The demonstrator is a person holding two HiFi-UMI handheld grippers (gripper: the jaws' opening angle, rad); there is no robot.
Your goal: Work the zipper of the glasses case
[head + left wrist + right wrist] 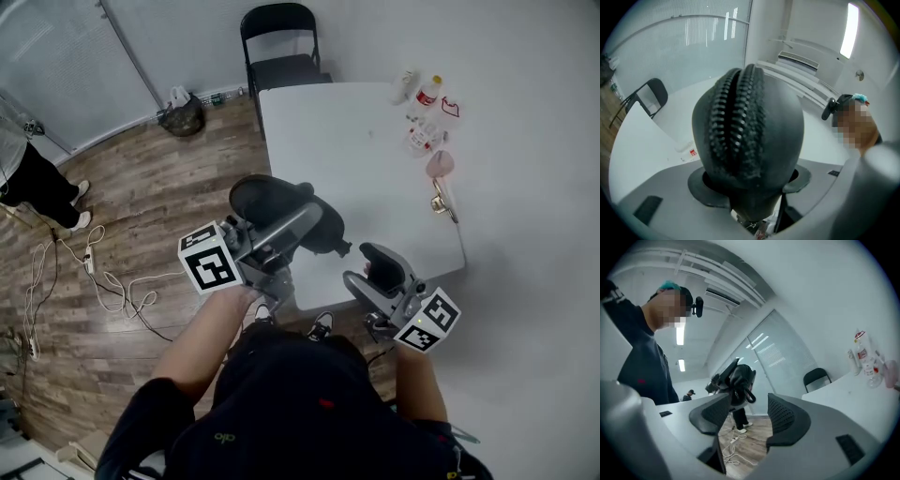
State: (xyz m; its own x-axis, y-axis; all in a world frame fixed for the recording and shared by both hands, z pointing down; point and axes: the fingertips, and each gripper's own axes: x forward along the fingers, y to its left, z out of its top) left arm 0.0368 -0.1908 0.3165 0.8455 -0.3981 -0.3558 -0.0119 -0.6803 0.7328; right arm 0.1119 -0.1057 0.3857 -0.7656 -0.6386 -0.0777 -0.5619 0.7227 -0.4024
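Note:
The black glasses case [267,195] is held up in the air off the table's near left corner, with my left gripper [300,223] shut on it. In the left gripper view the case [778,126] fills the middle, standing up between the two pads [705,185], and its zipper [736,122] faces the camera with the teeth slightly parted. My right gripper [377,270] hovers to the right of the case, apart from it, open and empty. In the right gripper view the dark pads [787,420] stand wide, and the held case [738,380] shows beyond them.
A white table [347,141] carries bottles [427,94] and a pink item [439,164] along its right side. A black folding chair [281,47] stands at its far end. Cables [103,281] lie on the wood floor, and a person [37,178] stands at the left.

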